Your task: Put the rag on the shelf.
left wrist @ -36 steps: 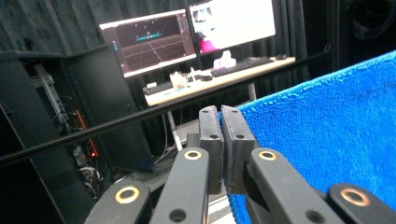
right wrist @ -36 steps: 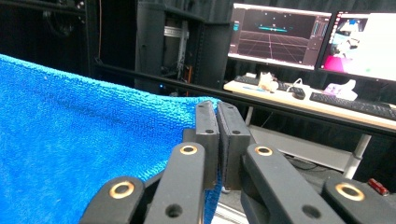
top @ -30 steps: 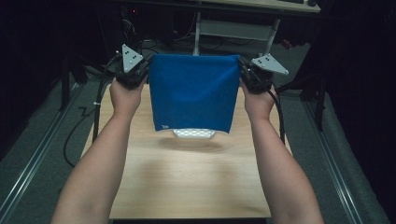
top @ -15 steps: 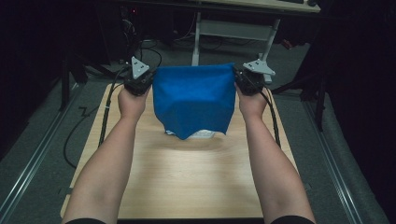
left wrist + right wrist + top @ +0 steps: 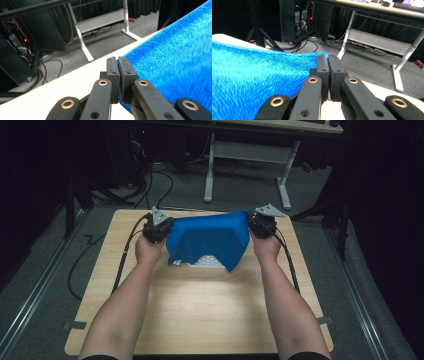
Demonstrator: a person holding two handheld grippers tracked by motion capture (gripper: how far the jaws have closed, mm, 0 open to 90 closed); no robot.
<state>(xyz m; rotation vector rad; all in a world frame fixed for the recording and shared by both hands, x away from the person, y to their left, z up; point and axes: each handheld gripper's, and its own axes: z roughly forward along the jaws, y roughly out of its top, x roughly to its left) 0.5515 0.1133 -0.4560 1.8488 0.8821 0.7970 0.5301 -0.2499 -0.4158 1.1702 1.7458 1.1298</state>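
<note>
While each claw clamps a top corner, left claw (image 5: 167, 226) and right claw (image 5: 251, 221) stretch the blue towel (image 5: 210, 240) between them.

No text, label, brand, number or sign can be read. A small pale tag (image 5: 175, 263) is seen at the lower left corner of the blue cloth (image 5: 210, 240), but whatever may be printed on it is too small and blurred to be made out.

The blue towel (image 5: 207, 240) mostly hides a white object (image 5: 205, 262).
</note>
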